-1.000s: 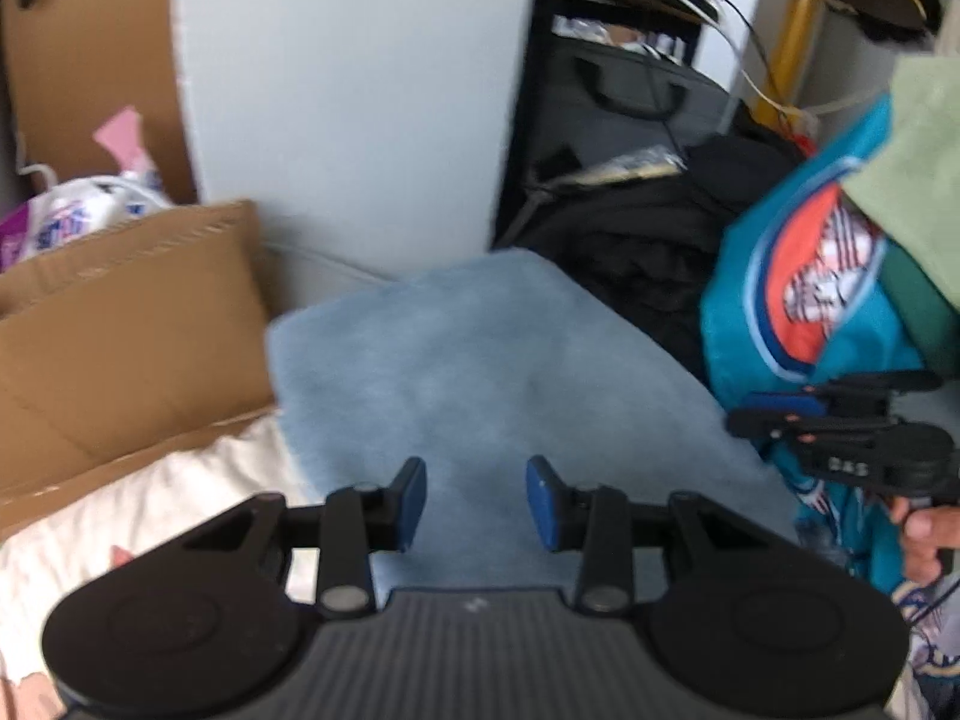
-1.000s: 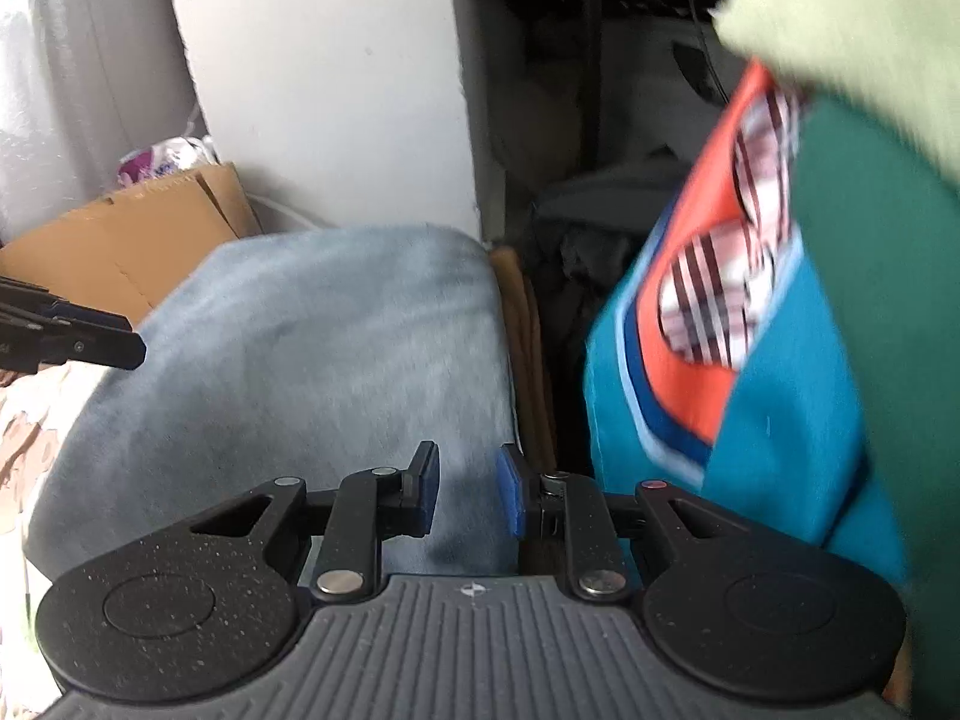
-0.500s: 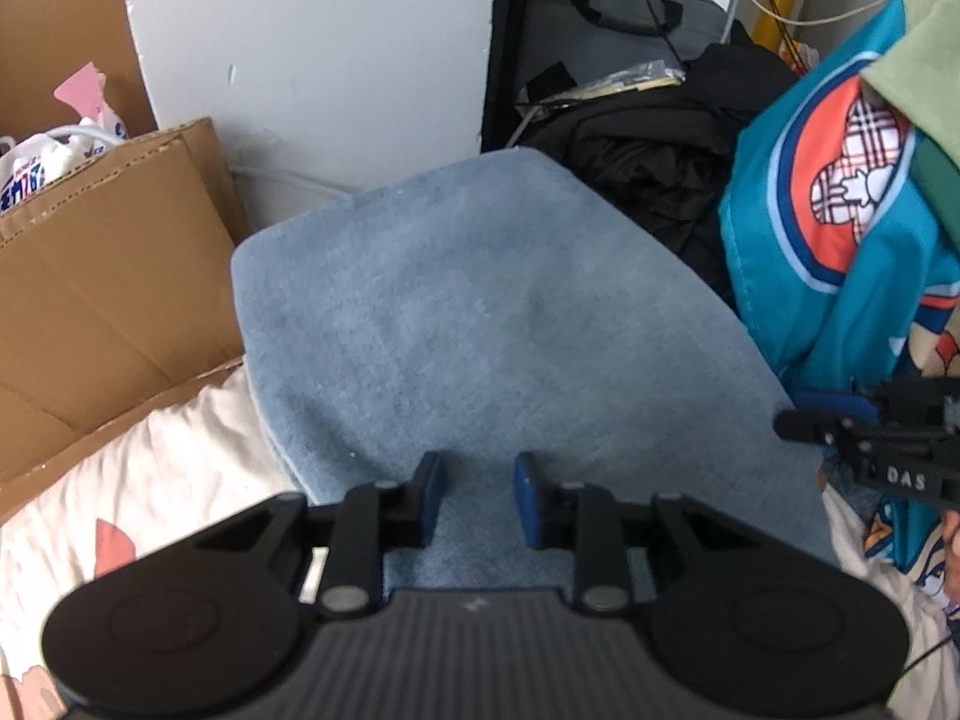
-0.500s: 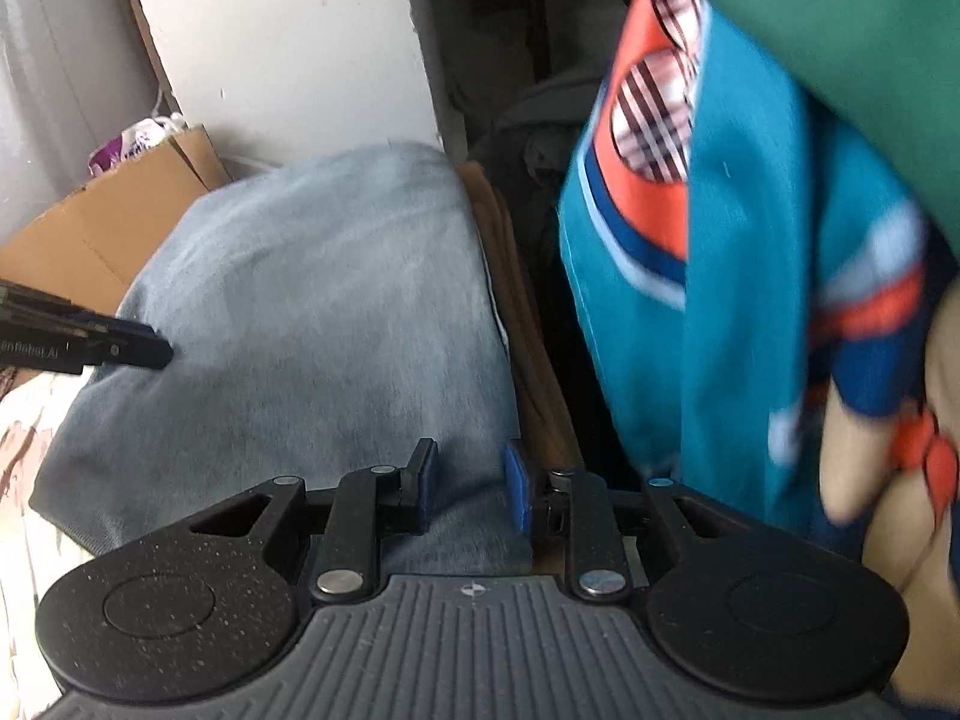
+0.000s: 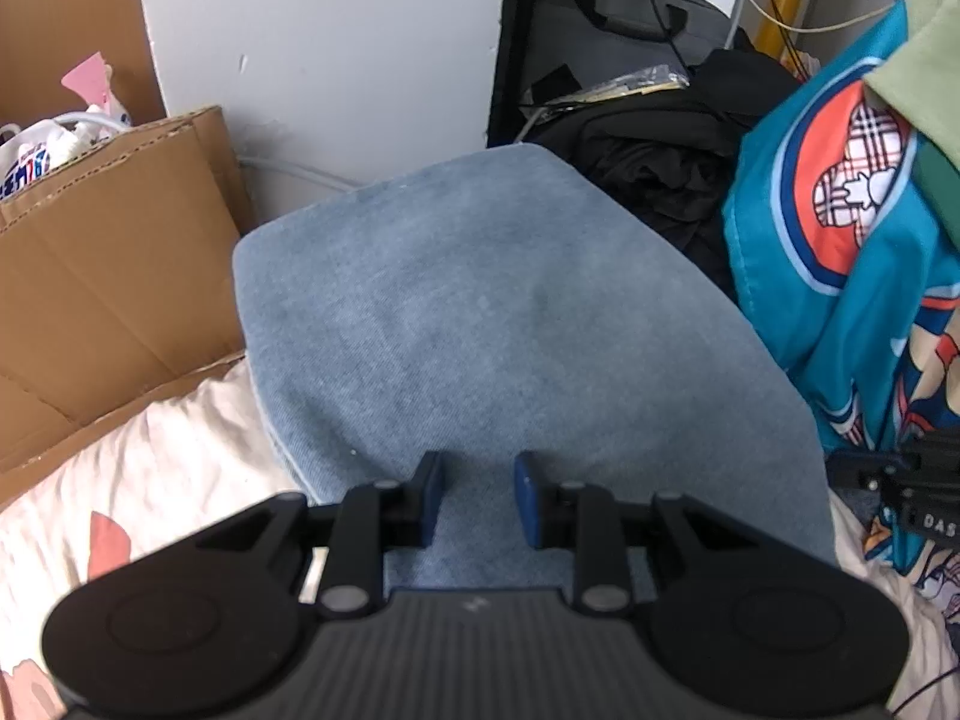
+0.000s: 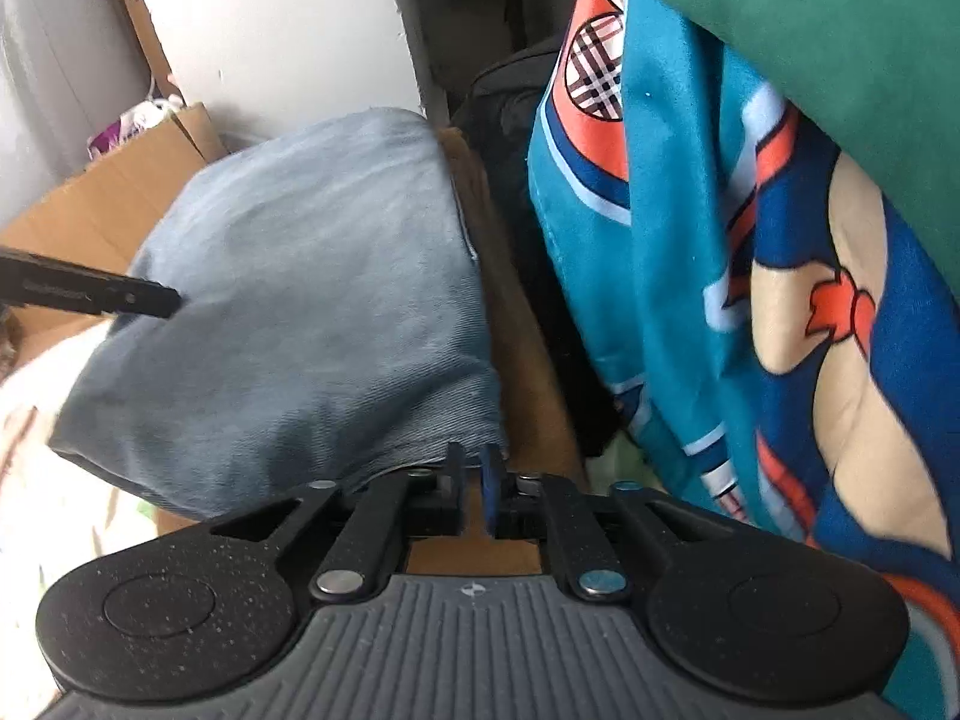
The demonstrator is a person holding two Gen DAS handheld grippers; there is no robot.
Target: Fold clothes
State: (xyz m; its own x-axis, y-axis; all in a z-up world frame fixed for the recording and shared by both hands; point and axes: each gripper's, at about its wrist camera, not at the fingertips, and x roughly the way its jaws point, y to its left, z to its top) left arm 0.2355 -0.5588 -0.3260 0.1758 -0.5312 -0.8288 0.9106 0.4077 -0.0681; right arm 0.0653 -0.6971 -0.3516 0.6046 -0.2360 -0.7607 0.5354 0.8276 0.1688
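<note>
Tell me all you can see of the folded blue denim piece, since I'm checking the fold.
The folded blue denim piece is faded light-blue twill, lying as a flat, smooth pad with rounded far corners and a pale seam along its left edge. It rests on a cream printed sheet, beside a cardboard box. The left claw hovers open above its near edge; the right claw, nearly closed, sits at its near right corner.

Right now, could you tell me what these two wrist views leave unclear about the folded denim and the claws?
- Near edge of the folded blue denim garment: left wrist view, hidden under the left claw body.
- Right claw contact: its jaws have just been closing near the denim's corner; whether they pinch fabric is unclear.
- Brown layer beside the denim: mostly covered.
- Teal cartoon-print garment: cut off by the frame edge and blurred.
</note>
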